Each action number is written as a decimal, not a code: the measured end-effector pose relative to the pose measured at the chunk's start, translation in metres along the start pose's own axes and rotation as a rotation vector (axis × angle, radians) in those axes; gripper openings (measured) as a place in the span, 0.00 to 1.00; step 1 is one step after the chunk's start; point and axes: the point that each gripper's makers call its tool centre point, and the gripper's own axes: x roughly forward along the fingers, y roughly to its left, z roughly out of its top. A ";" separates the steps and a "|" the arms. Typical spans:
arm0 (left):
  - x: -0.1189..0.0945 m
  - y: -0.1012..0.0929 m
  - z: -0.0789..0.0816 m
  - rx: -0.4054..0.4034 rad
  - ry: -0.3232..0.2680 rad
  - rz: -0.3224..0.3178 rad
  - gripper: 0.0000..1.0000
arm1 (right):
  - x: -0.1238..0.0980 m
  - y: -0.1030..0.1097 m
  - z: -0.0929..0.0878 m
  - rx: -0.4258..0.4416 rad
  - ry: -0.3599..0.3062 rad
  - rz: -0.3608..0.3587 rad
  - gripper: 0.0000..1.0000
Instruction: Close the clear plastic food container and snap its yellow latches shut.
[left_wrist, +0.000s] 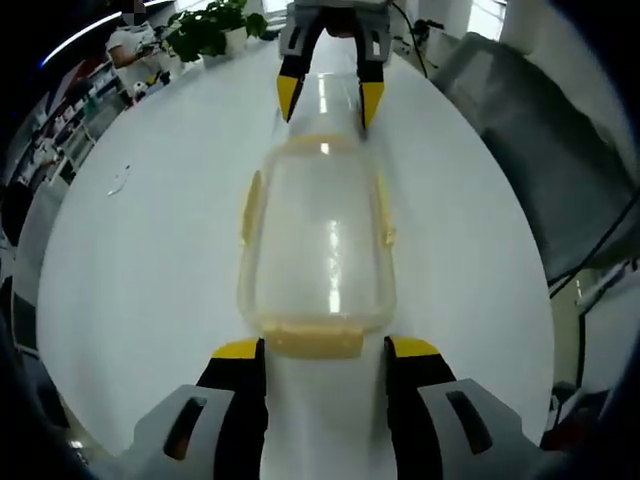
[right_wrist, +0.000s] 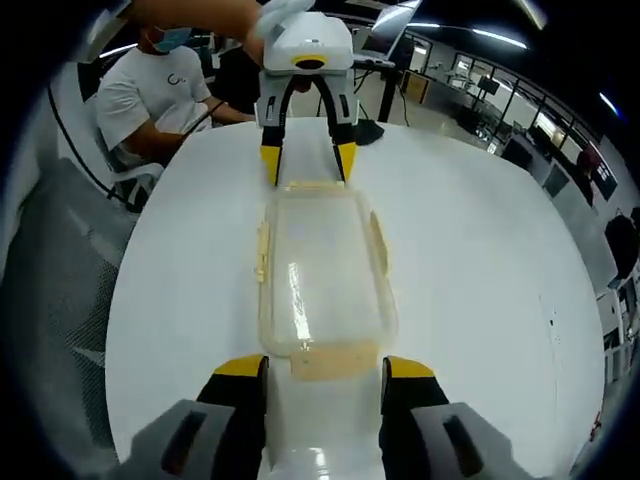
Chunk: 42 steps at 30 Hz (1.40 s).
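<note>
Two grippers face each other across the clear plastic food container (left_wrist: 318, 240), which lies lengthwise on the white table (left_wrist: 150, 260) between them. The lid (right_wrist: 322, 270) seems already down on the container, so the closing part looks done. Four yellow latches need snapping: the near end latch (left_wrist: 312, 340) in the left gripper view still sticks outward and looks open, and the side latches (left_wrist: 250, 207) also seem to stand away from the walls, though I cannot tell this surely. The left gripper (left_wrist: 325, 350) is open, its jaws on both sides of the end latch; the right gripper (right_wrist: 323, 368) is open the same way at the opposite end. The container looks empty.
</note>
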 end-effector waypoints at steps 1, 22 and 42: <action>0.001 0.000 0.000 0.004 0.001 0.001 0.45 | 0.001 0.000 0.000 -0.014 0.008 0.002 0.43; 0.009 0.002 0.001 -0.002 -0.013 -0.014 0.38 | 0.019 -0.003 -0.010 -0.054 0.071 0.035 0.37; -0.020 -0.006 0.009 -0.042 -0.033 0.011 0.37 | -0.001 -0.002 0.006 -0.091 0.016 0.022 0.36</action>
